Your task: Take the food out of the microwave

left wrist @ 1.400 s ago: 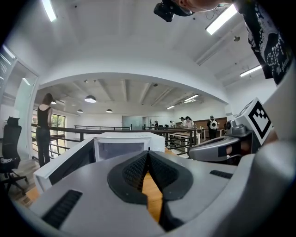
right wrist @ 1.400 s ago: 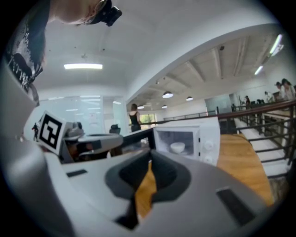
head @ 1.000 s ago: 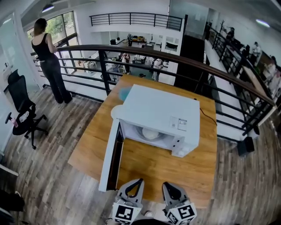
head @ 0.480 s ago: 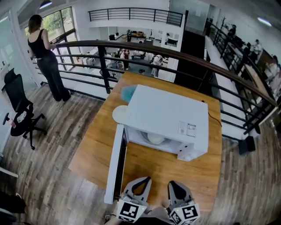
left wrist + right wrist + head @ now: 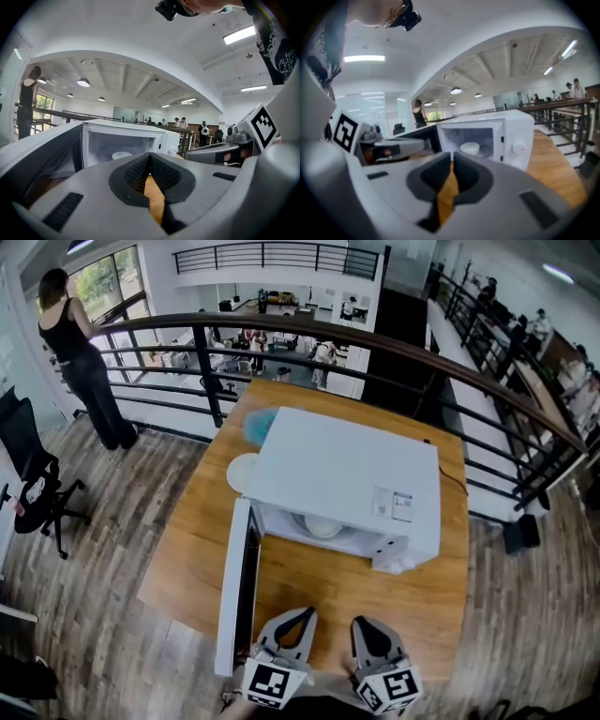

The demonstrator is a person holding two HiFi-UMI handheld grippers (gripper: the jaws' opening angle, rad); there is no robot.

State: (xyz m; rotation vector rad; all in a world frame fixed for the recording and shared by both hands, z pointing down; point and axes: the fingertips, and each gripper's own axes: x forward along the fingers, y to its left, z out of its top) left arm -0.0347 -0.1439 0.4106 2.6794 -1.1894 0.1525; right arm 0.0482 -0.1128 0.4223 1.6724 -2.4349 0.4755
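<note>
In the head view, the microwave [image 5: 342, 474] stood on a wooden table [image 5: 192, 540]. Its door [image 5: 234, 587] hung wide open to the left. A white bowl [image 5: 322, 526], likely holding the food, sat inside. The left gripper [image 5: 302, 613] and the right gripper [image 5: 361, 622] were side by side at the near edge of the table, well apart from the bowl. I think the job was only at the reaching step, because nothing had been taken out yet. Next, a gripper would need to open its jaws, go in through the doorway and close on the bowl's rim. It would then have to bring the bowl out level so nothing spilled. Only this view showed a plate [image 5: 242, 472] just beside the microwave and a person [image 5: 80, 352] at the railing. The left gripper view showed what the top view could not: the jaws pressed together with nothing in them. It also showed the bowl [image 5: 121, 155] low inside the oven. The right gripper view showed those jaws closed and empty too. It gave the clearest look at the bowl [image 5: 469, 148] and at a round knob [image 5: 519, 146].
</note>
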